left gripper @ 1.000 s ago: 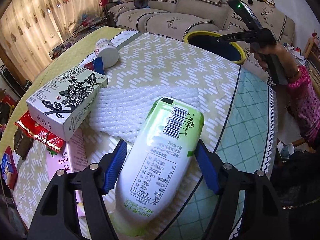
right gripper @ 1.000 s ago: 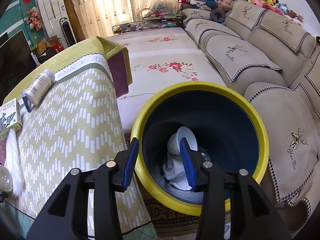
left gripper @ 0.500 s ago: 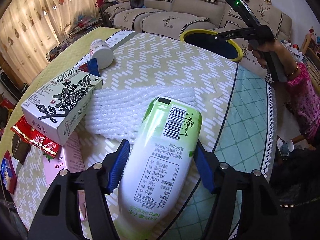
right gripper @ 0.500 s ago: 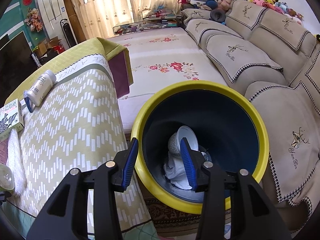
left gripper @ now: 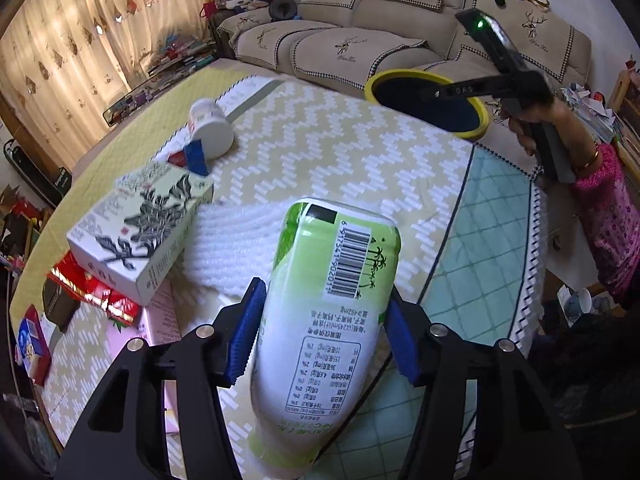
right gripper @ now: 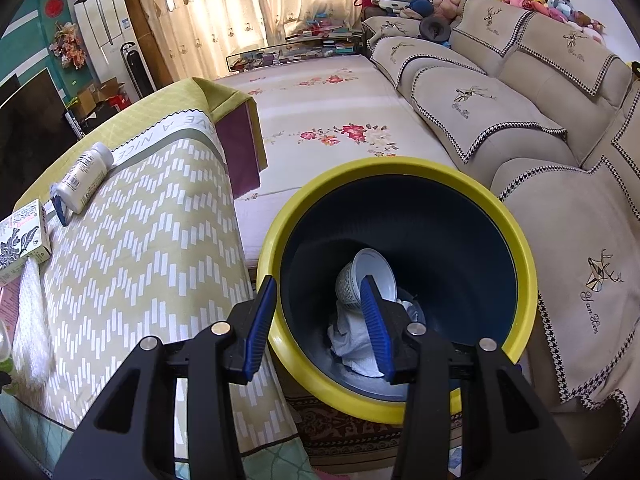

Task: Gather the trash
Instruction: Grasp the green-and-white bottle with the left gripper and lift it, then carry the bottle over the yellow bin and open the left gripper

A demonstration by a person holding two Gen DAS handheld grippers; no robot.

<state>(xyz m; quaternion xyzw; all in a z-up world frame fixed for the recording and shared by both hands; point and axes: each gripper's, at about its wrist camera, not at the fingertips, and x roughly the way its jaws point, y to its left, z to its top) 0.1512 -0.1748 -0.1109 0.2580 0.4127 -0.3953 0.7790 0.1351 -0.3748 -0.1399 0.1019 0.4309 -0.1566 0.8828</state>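
My left gripper is shut on a green and white drink bottle, its barcode end pointing away, lifted a little above the table. A yellow-rimmed dark blue bin stands on the floor beyond the table's far edge; it also shows in the left wrist view. My right gripper is open and empty, held over the bin's near rim. Inside the bin lie a white paper cup and crumpled white tissue.
On the table lie a white foam sheet, a flower-print box, a white pill bottle, red packets and a pink packet. A sofa stands behind the bin.
My left gripper has closed onto the drink bottle and raised it slightly off the table. The right gripper has stayed over the bin.
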